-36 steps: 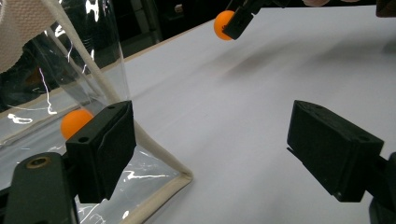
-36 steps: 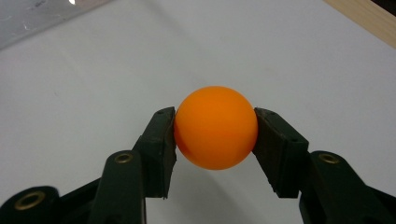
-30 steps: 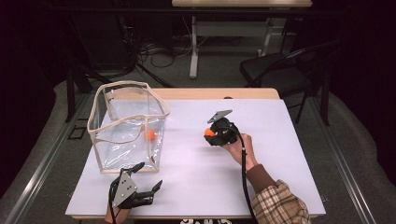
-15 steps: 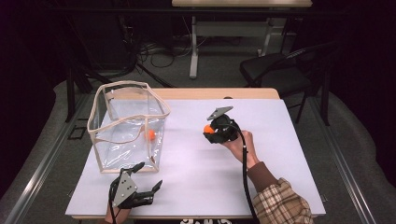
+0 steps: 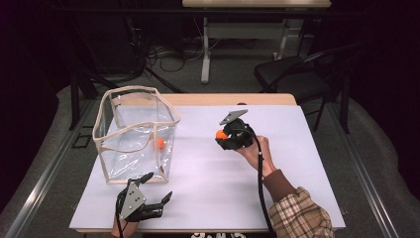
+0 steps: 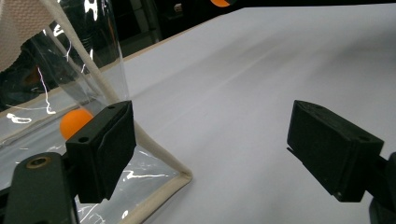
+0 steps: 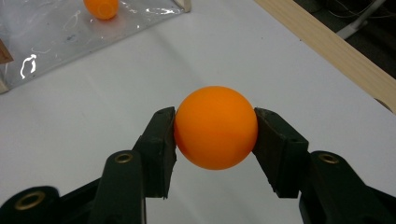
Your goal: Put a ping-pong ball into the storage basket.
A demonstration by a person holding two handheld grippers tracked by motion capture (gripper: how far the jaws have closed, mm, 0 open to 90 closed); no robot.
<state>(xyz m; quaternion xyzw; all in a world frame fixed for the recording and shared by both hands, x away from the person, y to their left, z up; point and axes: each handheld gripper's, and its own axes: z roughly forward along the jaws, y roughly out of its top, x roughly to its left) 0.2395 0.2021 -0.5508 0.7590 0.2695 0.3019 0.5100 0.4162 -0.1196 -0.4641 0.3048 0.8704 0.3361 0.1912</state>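
My right gripper (image 5: 224, 137) is shut on an orange ball (image 7: 215, 127), held just above the white table top near its middle (image 5: 221, 134). A clear plastic box (image 5: 136, 131) with a beige rim stands at the left, and a second orange ball (image 5: 159, 144) lies on its floor. That second ball (image 7: 101, 8) sits at the upper left of the right gripper view, and behind the box wall (image 6: 74, 122) in the left gripper view. My left gripper (image 5: 154, 191) rests open at the table's front left, close to the box's near corner (image 6: 180, 176), with nothing between its jaws.
The white table top (image 5: 297, 148) has a wooden strip (image 5: 218, 99) along its far edge. A black chair (image 5: 297, 74) and a desk frame with cables stand on the floor beyond. A plaid sleeve (image 5: 299, 213) comes in at the bottom right.
My right gripper with the ball has lifted slightly and shifted a little towards the far side. The left gripper has stayed where it was.
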